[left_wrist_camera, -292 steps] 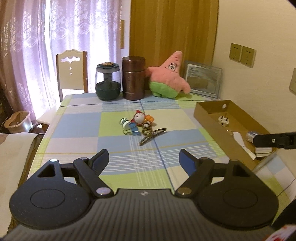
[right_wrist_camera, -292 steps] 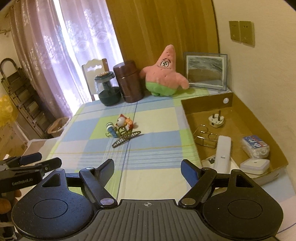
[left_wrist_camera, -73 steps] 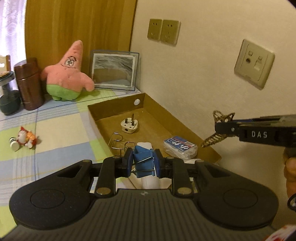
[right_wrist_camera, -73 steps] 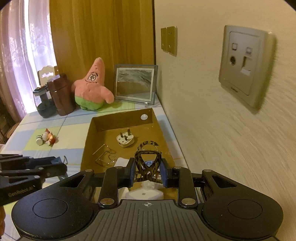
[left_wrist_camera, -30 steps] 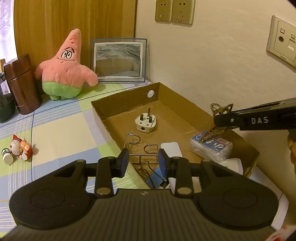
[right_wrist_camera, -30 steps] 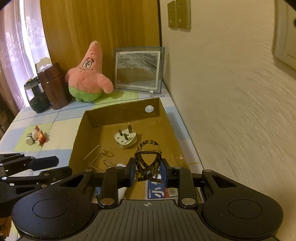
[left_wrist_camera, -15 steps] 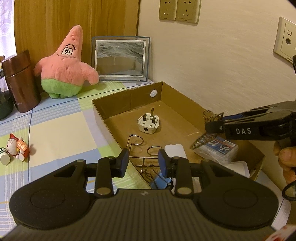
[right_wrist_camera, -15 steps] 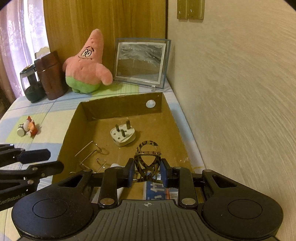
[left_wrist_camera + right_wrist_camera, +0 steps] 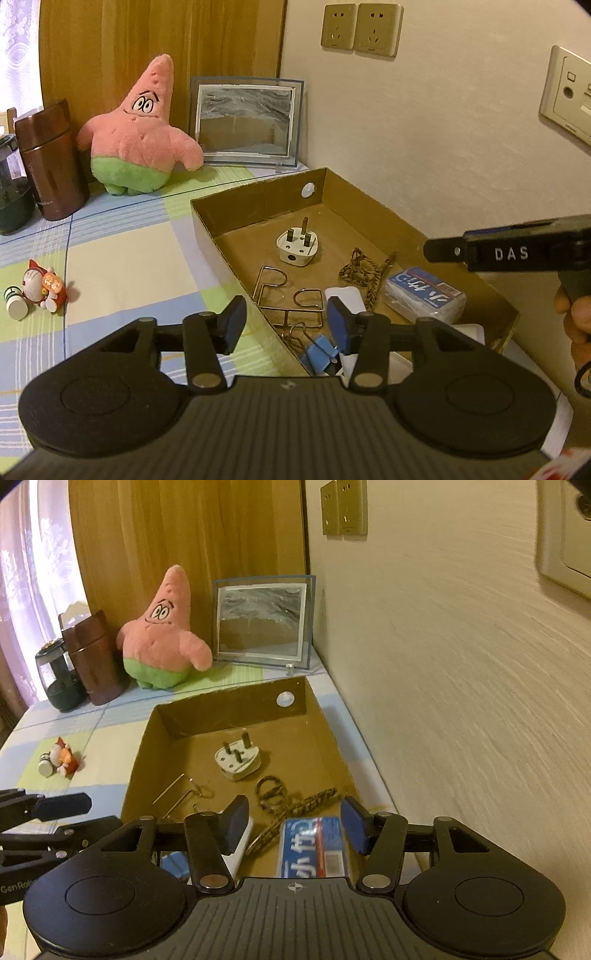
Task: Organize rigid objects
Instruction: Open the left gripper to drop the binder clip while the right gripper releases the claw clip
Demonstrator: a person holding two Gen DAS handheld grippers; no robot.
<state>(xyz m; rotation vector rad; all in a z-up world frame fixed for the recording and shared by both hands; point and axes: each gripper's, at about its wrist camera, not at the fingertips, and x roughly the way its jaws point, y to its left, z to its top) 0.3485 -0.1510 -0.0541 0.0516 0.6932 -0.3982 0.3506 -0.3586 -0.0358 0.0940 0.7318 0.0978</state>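
Cardboard box, shallow and open-topped, sits on the checked tablecloth with its right long edge close along the wall and its far short wall just before the picture frame. To the left of its left rim the cloth lies wide and bare as far as the small cat figurine and a little spool just beside it. Along the table's back edge stand the pink star plush and the brown flask, well apart from the box.

Inside the box the far half of the floor is open; only the white plug lies there, prongs up. The near half is crowded: a bent wire rack by the left wall, a blue-printed tissue pack by the right wall, and the leopard-patterned hair claw lying loose on the floor between them. A blue binder clip rests against the left wall at the near end.

Left gripper hovers over that left rim, jaws opening, nothing between the pads; the clip lies below them. Right gripper hangs over the near right part, jaws opening too, empty, the hair claw and tissue pack lying beneath.
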